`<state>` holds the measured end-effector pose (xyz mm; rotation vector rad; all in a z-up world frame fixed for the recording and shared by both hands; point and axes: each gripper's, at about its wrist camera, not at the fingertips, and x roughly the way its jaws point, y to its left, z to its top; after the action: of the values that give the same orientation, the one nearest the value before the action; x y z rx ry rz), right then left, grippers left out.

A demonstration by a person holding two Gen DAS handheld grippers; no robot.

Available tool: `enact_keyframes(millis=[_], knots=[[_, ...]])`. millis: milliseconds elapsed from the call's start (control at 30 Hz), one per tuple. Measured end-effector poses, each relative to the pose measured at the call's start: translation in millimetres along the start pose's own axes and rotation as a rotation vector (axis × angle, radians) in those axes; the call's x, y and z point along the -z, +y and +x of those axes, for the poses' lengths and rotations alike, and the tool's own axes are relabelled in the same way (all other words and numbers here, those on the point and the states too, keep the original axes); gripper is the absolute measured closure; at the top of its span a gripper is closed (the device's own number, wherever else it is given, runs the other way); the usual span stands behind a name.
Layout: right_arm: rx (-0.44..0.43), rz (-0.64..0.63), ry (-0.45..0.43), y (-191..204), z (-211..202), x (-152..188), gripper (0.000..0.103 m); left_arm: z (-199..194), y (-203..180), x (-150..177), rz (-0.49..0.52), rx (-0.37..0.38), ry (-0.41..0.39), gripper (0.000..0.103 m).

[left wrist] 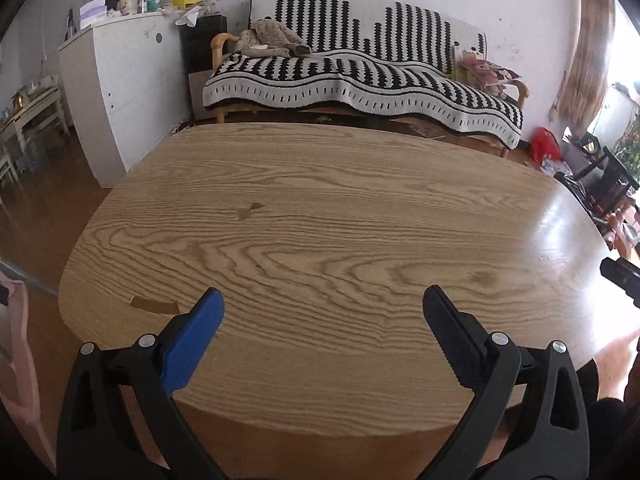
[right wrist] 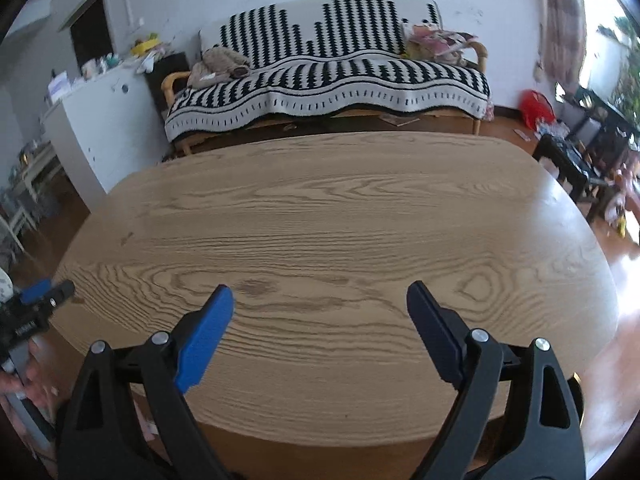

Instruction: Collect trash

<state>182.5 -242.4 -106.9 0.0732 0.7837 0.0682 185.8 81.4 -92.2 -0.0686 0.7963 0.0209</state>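
My left gripper (left wrist: pixel 322 300) is open and empty above the near edge of a wooden table (left wrist: pixel 340 216). A small flat brown scrap (left wrist: pixel 154 305) lies on the table near its left edge, just left of my left gripper's blue finger (left wrist: pixel 196 340). My right gripper (right wrist: pixel 320 300) is open and empty above the same table (right wrist: pixel 340 216). The left gripper's tip shows at the left edge of the right wrist view (right wrist: pixel 44 294). The right gripper's tip shows at the right edge of the left wrist view (left wrist: pixel 620 276).
A sofa with a black-and-white blanket (left wrist: pixel 360 76) stands behind the table. A white cabinet (left wrist: pixel 120 92) is at the back left. A red bag (left wrist: pixel 544 144) and dark stools (right wrist: pixel 568 164) are on the floor to the right. Something pink (left wrist: pixel 16 340) hangs at the left.
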Motion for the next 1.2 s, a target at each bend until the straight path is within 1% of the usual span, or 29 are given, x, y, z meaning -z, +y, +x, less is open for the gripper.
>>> enact_keyframes(millis=[67, 167, 300, 400, 500, 633, 767, 1200], knots=[[0.013, -0.011, -0.017, 0, 9, -2, 0.018, 7, -4, -3, -0.012, 0.008, 0.001, 0.007], [0.012, 0.0, -0.016, -3, 20, -1, 0.018, 23, -11, -6, -0.011, 0.018, 0.012, 0.007], [0.064, -0.037, -0.026, -4, 31, 3, 0.018, 38, -14, -6, -0.009, -0.006, 0.002, 0.007], [0.071, -0.043, -0.014, -9, 36, 7, 0.018, 48, -16, -2, -0.004, -0.012, 0.007, 0.007], [0.077, -0.027, -0.024, -13, 33, 10, 0.018, 53, -18, 1, 0.021, -0.027, 0.012, 0.007], [0.067, 0.015, -0.031, -23, 29, 14, 0.016, 55, -18, 6, 0.032, -0.026, 0.015, 0.007], [0.063, 0.036, -0.017, -28, 30, 15, 0.016, 54, -19, 8, 0.032, -0.025, 0.018, 0.007], [0.066, 0.032, 0.003, -28, 33, 21, 0.015, 55, -18, 11, 0.033, -0.031, 0.019, 0.007]])
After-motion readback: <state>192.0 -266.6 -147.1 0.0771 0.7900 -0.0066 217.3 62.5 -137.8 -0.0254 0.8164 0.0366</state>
